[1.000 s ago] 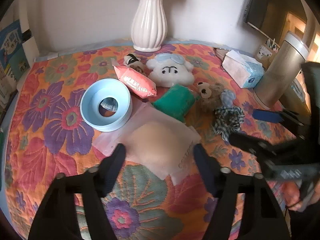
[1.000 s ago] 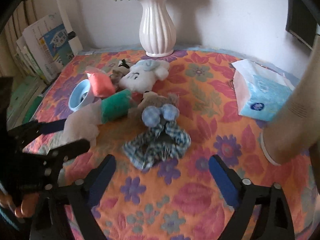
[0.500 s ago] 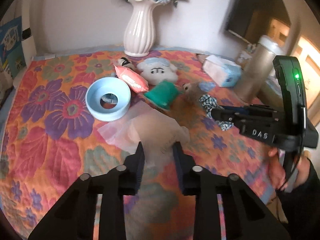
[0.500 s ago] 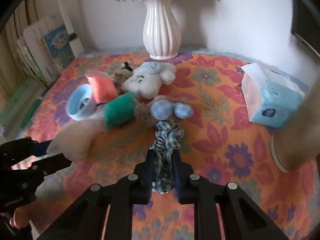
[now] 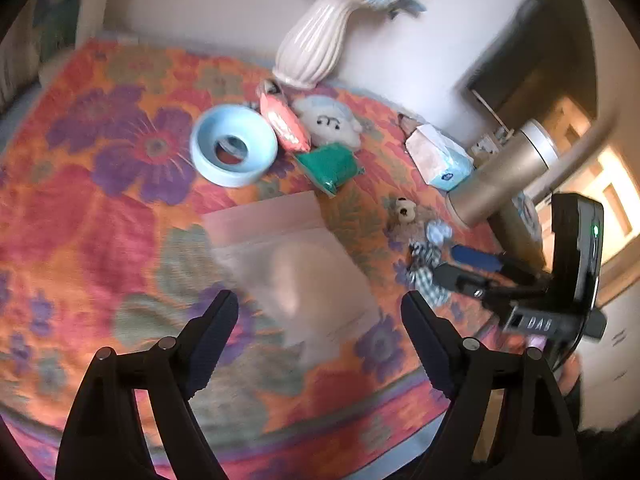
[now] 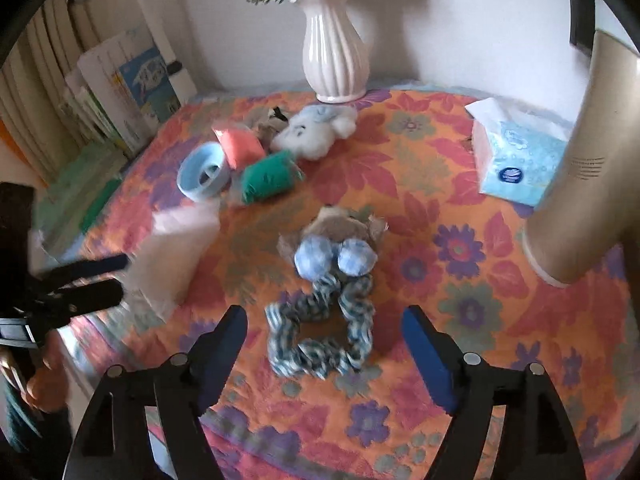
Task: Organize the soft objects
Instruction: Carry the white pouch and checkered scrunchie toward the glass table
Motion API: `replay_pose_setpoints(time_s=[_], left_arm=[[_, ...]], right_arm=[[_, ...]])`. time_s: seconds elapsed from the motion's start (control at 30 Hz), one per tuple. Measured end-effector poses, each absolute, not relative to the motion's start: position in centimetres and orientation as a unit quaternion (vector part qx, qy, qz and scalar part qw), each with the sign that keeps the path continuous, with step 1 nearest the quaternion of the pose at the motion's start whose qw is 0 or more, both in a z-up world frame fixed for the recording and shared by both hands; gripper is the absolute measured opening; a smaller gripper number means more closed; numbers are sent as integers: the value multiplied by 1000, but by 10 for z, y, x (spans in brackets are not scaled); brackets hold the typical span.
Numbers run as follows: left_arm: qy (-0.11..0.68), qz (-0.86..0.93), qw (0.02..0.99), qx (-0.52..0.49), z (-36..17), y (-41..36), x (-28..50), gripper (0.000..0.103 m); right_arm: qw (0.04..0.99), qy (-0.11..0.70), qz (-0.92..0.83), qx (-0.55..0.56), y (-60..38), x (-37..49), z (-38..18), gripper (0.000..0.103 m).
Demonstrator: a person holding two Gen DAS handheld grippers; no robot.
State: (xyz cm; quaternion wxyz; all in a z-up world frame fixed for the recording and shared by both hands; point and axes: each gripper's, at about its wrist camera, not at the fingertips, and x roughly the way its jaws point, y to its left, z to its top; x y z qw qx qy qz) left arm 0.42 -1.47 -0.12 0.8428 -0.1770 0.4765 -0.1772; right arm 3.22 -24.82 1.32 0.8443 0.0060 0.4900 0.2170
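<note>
Two open grippers are hovering over the flowered cloth (image 6: 460,184): your left gripper (image 5: 320,340) is spread wide above the frosted plastic bag (image 5: 296,256), and your right gripper (image 6: 324,340) is spread wide around the blue-and-white scrunchie (image 6: 320,332), neither one touching anything. You are looking at light, limp things; the scrunchie is likely going to squash flat and spring back, so you are best pinching across one side of its loop rather than the hollow middle. Its far end is lying against the small bear toy (image 6: 336,240), which is probably light enough to drag along. The bag is looking slick and floppy, with something pale inside, so a corner or its top band is offering the surer hold. Farther back, the green pouch (image 6: 268,178), the orange packet (image 6: 238,146) and the cloud plush (image 6: 316,132) are crowding beside the blue ring dish (image 6: 204,172). You are working close to the table's near edge, with the gold cylinder (image 6: 588,168) and tissue pack (image 6: 520,160) hemming the right side; open cloth is lying between the scrunchie and the bag.
</note>
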Motion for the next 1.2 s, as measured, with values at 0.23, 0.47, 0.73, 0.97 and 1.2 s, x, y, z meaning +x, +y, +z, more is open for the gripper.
replay_pose_setpoints(time_s=[0.23,0.47,0.73,0.97,1.2], left_arm=[[502,-86,857,-80,-15,-56,25,47],[462,-127,874,-83,4,-63,2,38],[423,-199,882,-62,50,-112,-13,38],[405,-291,866,-34,80,-196,-16,38],[391,-359,847,8,100,-298,-13,37]], right_arm=[[856,485,172,-53,-229,44,-6,39],[859,474,190,-28,-241,24,12,16],[877,448,172,23,-304,-15,62,16],[890,432,117,89,-394,-45,91,16],[911,389,33,131,-486,-64,121,16]])
